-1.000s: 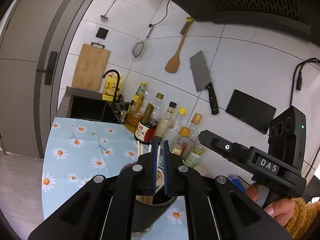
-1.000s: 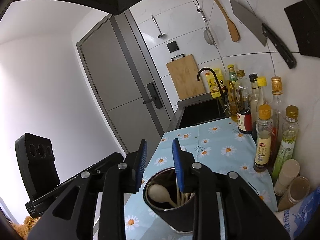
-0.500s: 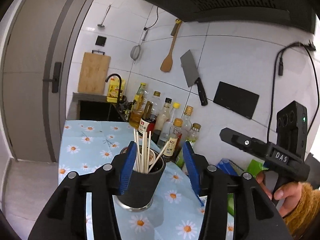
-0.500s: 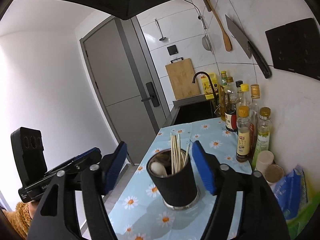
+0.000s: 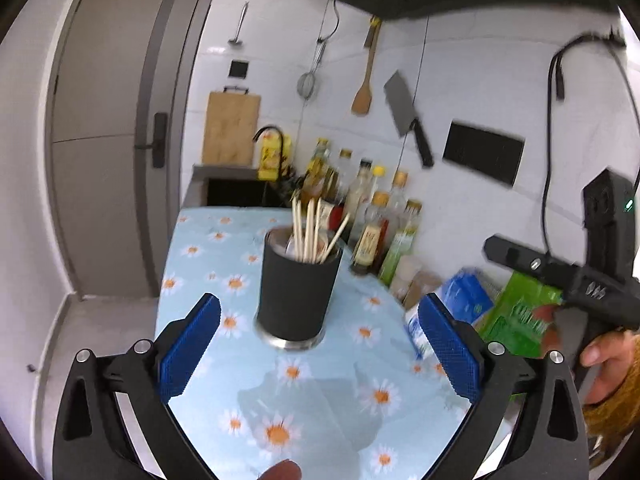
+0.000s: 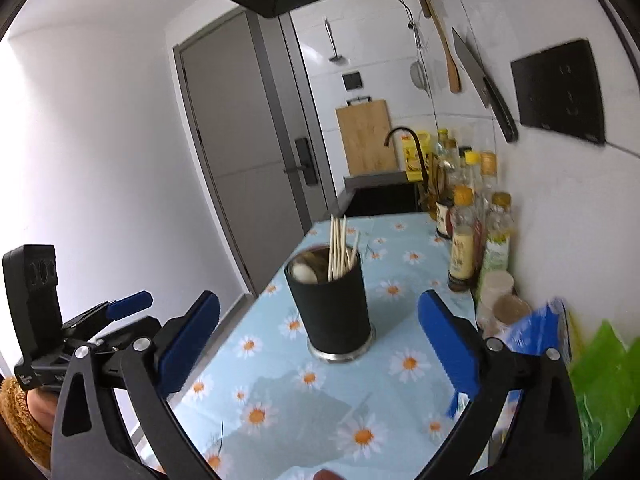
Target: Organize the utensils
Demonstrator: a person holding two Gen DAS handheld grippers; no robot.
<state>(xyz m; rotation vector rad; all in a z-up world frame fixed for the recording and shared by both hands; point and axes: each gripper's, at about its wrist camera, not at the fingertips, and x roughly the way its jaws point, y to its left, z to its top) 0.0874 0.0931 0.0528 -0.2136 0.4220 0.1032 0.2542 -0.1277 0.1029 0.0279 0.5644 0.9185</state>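
Observation:
A black utensil holder (image 5: 297, 292) stands upright on the daisy tablecloth (image 5: 304, 400). Several wooden chopsticks (image 5: 310, 229) stick out of it. In the right wrist view the holder (image 6: 330, 306) also holds a pale spoon (image 6: 303, 273) beside the chopsticks (image 6: 338, 250). My left gripper (image 5: 320, 344) is open and empty, pulled back in front of the holder. My right gripper (image 6: 320, 340) is open and empty too, also short of the holder. Each gripper shows in the other's view, the right one (image 5: 568, 276) at the right and the left one (image 6: 120, 312) at the lower left.
Bottles (image 5: 376, 216) line the tiled wall, with jars (image 6: 498, 292) and blue and green bags (image 5: 516, 312) nearer. A sink (image 6: 380, 196), cutting board (image 5: 230, 128), hanging cleaver (image 5: 406, 112) and spatula (image 5: 366, 80) lie behind. The table's left edge drops to the floor by a grey door (image 5: 104, 140).
Both grippers have opened wide and drawn back from the holder. One second ago the left jaws were nearly shut right over the holder. The chopsticks now stand free in it.

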